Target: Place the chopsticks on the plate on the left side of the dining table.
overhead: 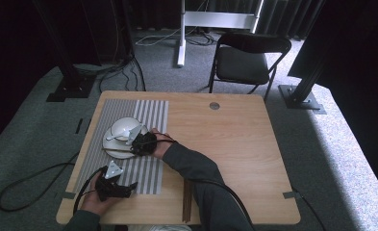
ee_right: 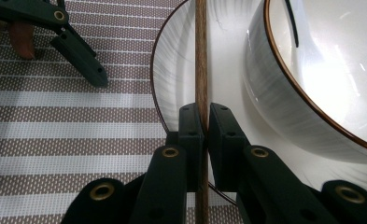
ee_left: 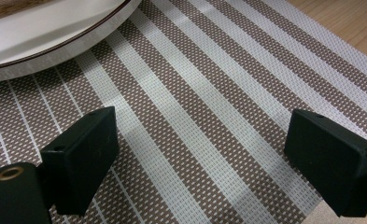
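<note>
The right hand-held gripper (ee_right: 203, 133) is pinched shut on a thin brown chopstick (ee_right: 201, 56), which lies across the white plate (ee_right: 172, 60) beside the bowl (ee_right: 312, 70). The stick looks light, stiff and smooth, so a tight hold near its middle should stop it tipping. The left hand-held gripper (ee_left: 200, 158) is wide open over the striped mat (ee_left: 209, 93), holding nothing.
</note>
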A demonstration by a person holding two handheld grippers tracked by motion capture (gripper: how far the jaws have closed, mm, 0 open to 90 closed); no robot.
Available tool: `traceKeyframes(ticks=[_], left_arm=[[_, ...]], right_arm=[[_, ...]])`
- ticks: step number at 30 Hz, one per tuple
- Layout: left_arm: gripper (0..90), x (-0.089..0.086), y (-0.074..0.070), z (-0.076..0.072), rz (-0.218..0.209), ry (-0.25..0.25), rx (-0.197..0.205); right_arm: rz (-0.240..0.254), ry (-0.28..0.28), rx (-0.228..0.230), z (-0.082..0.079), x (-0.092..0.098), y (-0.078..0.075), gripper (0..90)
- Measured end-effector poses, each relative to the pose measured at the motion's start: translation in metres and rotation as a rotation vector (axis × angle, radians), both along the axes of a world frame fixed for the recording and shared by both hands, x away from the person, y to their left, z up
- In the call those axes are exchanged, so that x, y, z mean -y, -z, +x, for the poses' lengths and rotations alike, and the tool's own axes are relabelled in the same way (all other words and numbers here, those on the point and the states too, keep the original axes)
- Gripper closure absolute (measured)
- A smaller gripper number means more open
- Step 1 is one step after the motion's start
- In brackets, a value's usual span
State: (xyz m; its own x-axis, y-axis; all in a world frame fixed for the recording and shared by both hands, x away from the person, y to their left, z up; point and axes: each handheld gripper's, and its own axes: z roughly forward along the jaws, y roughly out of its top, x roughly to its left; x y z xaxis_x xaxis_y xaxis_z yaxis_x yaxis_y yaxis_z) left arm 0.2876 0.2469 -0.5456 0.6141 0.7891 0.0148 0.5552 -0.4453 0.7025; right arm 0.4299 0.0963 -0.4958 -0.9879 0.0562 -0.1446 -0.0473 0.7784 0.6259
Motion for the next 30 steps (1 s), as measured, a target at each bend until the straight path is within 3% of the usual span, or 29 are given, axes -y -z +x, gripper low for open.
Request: traceKeyframes(ticks=[30], left_arm=[[10.3, 0.000, 0.000, 0.000, 0.001, -0.002, 0.000]], right_arm=[[-0.022, -0.013, 0.032, 0.004, -0.019, -0.001, 84.1]])
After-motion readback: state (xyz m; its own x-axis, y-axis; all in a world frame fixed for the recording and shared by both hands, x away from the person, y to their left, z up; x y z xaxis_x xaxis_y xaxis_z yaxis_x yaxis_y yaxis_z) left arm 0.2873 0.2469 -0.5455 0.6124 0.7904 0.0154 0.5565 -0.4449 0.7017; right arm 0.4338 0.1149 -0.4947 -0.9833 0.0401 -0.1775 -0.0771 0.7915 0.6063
